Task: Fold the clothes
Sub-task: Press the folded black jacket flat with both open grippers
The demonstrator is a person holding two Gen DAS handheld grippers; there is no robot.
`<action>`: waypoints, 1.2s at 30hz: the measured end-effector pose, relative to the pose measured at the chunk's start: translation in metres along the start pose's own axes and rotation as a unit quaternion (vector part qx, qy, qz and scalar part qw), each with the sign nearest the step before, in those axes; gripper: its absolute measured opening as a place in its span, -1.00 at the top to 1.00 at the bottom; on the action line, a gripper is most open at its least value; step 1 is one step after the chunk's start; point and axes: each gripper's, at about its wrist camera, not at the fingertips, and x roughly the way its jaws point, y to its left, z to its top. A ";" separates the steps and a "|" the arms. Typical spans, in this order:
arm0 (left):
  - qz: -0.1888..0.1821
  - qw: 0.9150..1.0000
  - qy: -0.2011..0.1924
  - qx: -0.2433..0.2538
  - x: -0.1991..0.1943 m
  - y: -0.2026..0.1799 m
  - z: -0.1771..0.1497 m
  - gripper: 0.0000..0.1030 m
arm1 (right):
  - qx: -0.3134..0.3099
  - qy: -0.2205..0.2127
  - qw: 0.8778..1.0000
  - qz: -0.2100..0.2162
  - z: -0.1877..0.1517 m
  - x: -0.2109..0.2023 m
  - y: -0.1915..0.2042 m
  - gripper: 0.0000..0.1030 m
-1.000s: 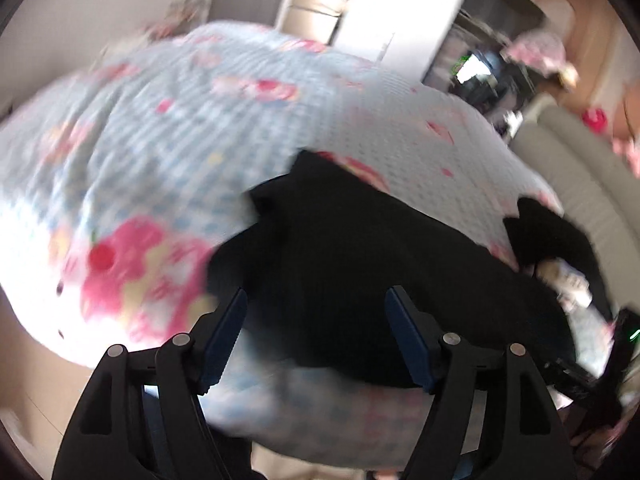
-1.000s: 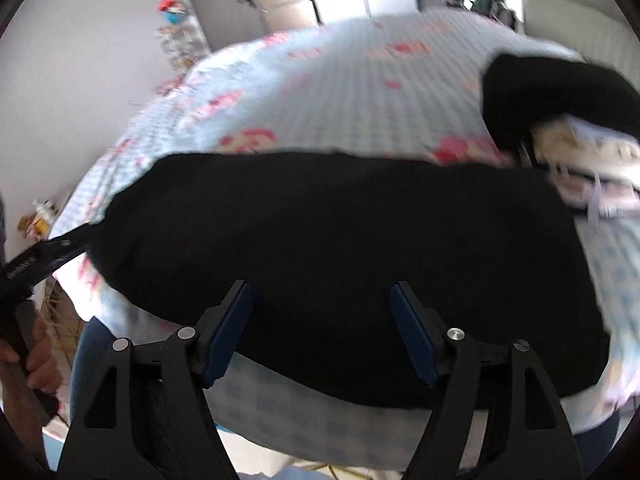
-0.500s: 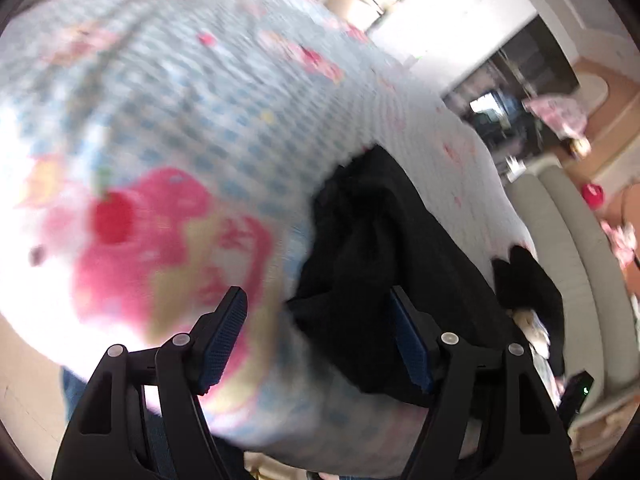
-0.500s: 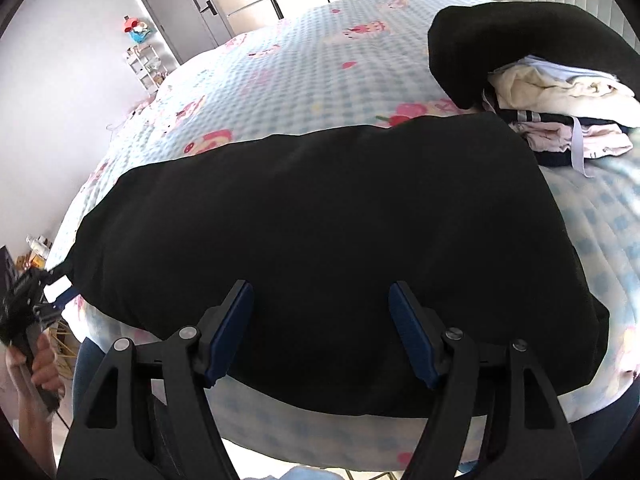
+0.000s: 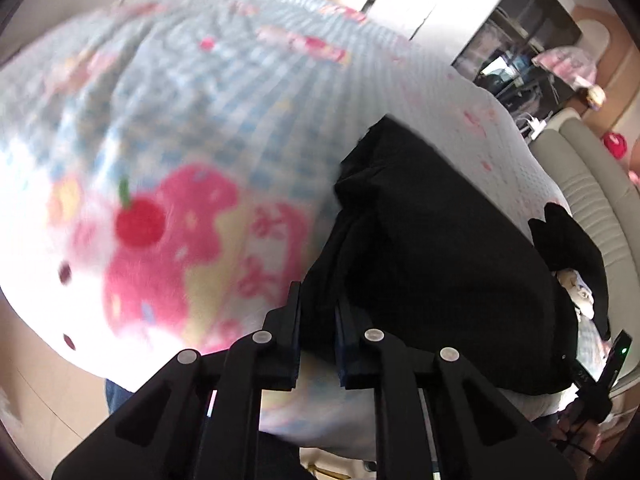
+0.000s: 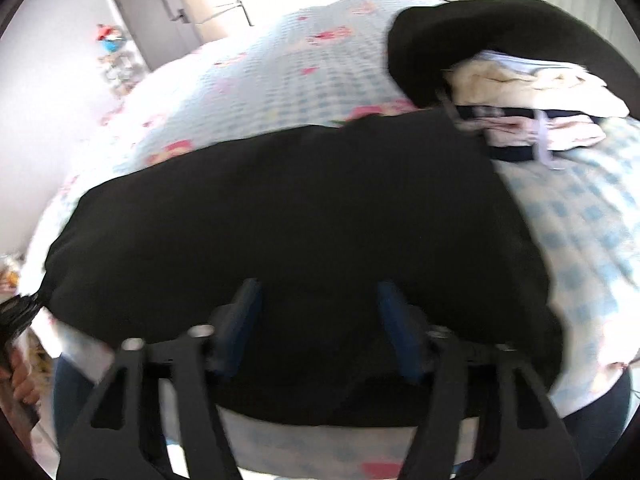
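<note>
A black garment (image 5: 432,248) lies spread flat near the front edge of a blue checked bed cover (image 5: 200,80) with pink prints. My left gripper (image 5: 318,296) is at the garment's left corner, its jaws closing with the black cloth pinched between the pads. In the right wrist view the same garment (image 6: 280,208) fills the middle. My right gripper (image 6: 318,286) is low over its near edge, jaws closing, with cloth between the still parted fingers. The left gripper's tip (image 6: 20,308) shows at the garment's far left corner.
A pile of folded clothes (image 6: 532,92) sits at the right on the bed, with another black garment (image 6: 500,28) draped over it. A cream padded sofa (image 5: 592,184) stands beyond. A grey door (image 6: 156,20) is at the back. A person's hand (image 6: 20,376) shows at the left edge.
The left jaws have narrowed onto the garment's left corner after moving down to it. The right jaws have narrowed and sunk onto the garment's near edge.
</note>
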 end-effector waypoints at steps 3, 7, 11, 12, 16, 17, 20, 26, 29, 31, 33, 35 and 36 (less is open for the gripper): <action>-0.028 0.999 0.009 -0.024 -0.002 0.009 0.003 0.61 | 0.007 0.003 1.000 -0.015 0.001 0.001 -0.020 0.80; -0.048 0.997 -0.006 -0.054 -0.017 0.015 0.007 0.35 | 0.044 -0.002 0.999 0.001 0.006 -0.007 -0.051 0.87; -0.023 0.996 -0.067 -0.053 -0.041 0.007 0.009 0.39 | 0.045 -0.017 0.999 0.005 0.011 -0.018 -0.046 0.33; -0.031 0.995 -0.079 -0.053 -0.046 0.008 0.011 0.39 | 0.039 -0.021 0.999 0.004 0.013 -0.021 -0.041 0.11; -0.090 0.995 -0.048 -0.023 -0.040 -0.010 0.023 0.36 | -0.006 -0.033 0.999 0.016 0.014 -0.025 -0.011 -0.01; -0.096 0.995 -0.026 0.000 -0.032 -0.021 0.024 0.36 | -0.018 -0.034 0.999 0.024 0.014 -0.025 -0.003 -0.01; -0.043 0.992 0.015 0.120 -0.013 -0.069 0.014 0.35 | -0.035 -0.024 0.999 0.020 0.008 -0.014 0.008 -0.01; 0.069 0.994 0.044 0.078 0.013 -0.059 0.035 0.38 | -0.009 -0.011 1.000 -0.019 0.004 -0.007 -0.021 0.26; 0.097 0.991 0.013 0.086 -0.009 -0.073 0.042 0.33 | 0.022 -0.013 0.999 -0.033 0.009 -0.018 -0.047 0.42; 0.124 0.986 -0.023 0.109 -0.023 -0.090 0.041 0.30 | 0.034 -0.017 0.998 -0.044 0.009 -0.026 -0.055 0.42; 0.096 0.986 -0.051 0.127 -0.034 -0.104 0.040 0.21 | 0.050 -0.017 0.998 -0.038 0.014 -0.030 -0.056 0.34; 0.030 0.987 -0.065 0.146 -0.042 -0.117 0.034 -0.29 | 0.053 -0.023 0.998 -0.030 0.018 -0.041 -0.044 0.13; -0.009 0.986 -0.055 0.159 -0.038 -0.122 0.028 -0.35 | 0.047 -0.028 0.998 -0.026 0.020 -0.042 -0.039 0.03</action>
